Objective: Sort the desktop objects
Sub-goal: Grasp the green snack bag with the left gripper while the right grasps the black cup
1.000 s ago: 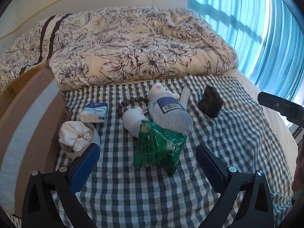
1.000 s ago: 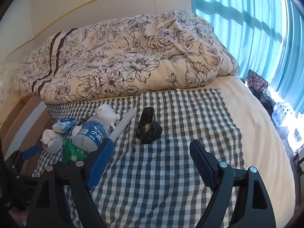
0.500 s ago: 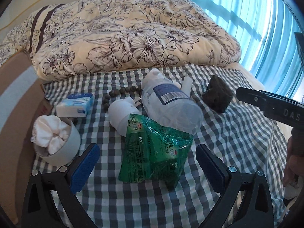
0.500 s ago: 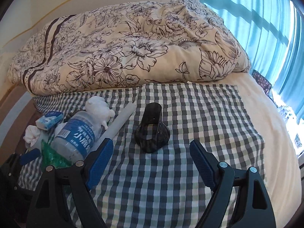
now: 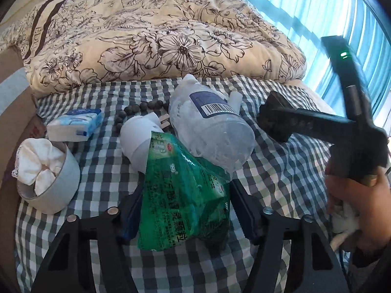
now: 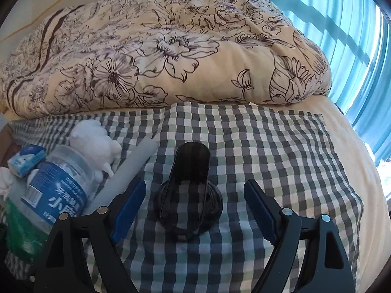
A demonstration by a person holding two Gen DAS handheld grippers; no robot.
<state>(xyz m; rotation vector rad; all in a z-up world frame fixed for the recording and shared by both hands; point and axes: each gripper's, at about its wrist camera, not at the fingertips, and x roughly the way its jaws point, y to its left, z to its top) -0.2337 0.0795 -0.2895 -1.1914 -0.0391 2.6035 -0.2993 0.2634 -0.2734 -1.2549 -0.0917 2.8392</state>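
Left wrist view: floral duvet (image 5: 156,36) bunched along the far side of the bed, teal curtains (image 5: 317,12) far right. Checked cloth (image 5: 281,171) spread on the near half, all the clutter lies on it. Cardboard box (image 5: 14,112) at the left edge. Clear water bottle (image 5: 210,131) lies on its side mid-cloth, base toward the camera, resting on the green packet (image 5: 180,200). Left gripper (image 5: 185,210) has its blue-padded jaws on either side of the green packet, closed in against it, so it is grasping the packet. Grey tape roll (image 5: 58,183) stuffed with white cloth sits near left; tissue pack (image 5: 75,124) just beyond it. White plug-like gadget (image 5: 139,141) touches the packet's far left corner, dark bead string (image 5: 136,109) behind it. Black stand (image 5: 276,122) right of the bottle, partly behind the right tool. A hand (image 5: 359,200) grips that tool's handle at the right edge.

Right wrist view: right gripper (image 6: 195,202) spread wide, nothing between the pads, straddling the black stand with gaps both sides. White tube (image 6: 132,171) lies left of the stand, beside the bottle. Small white plush (image 6: 92,144) at the bottle's far end.
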